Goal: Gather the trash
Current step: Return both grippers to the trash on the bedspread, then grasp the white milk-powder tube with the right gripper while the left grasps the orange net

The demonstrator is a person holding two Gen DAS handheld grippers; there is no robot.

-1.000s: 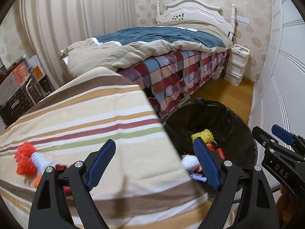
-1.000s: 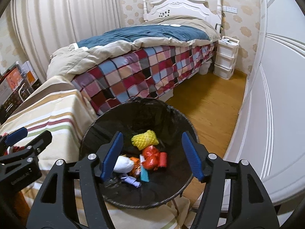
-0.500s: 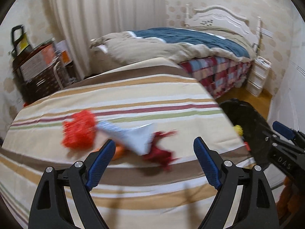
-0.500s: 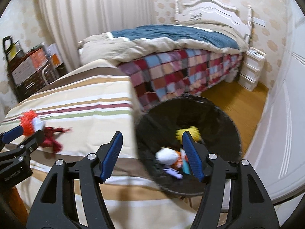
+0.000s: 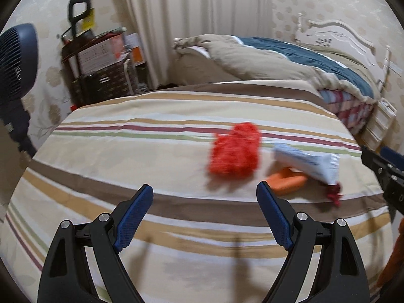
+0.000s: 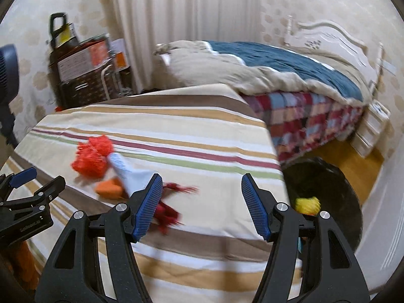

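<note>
On the striped tablecloth (image 5: 126, 151) we see a red net (image 5: 234, 151), white tube (image 5: 306, 162) and orange piece (image 5: 286, 183) clustered together. Beside the table, the black bin (image 6: 335, 184) holds a yellow net (image 6: 308, 205). Left gripper (image 5: 204, 197) and right gripper (image 6: 199, 184) both stand wide and empty.

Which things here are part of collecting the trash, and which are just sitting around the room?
Part of the job:
red mesh net
white tube
orange piece
dark red scrap
black bin
left tongs and right tongs, both open

Just there:
bed
fan
white drawers
</note>
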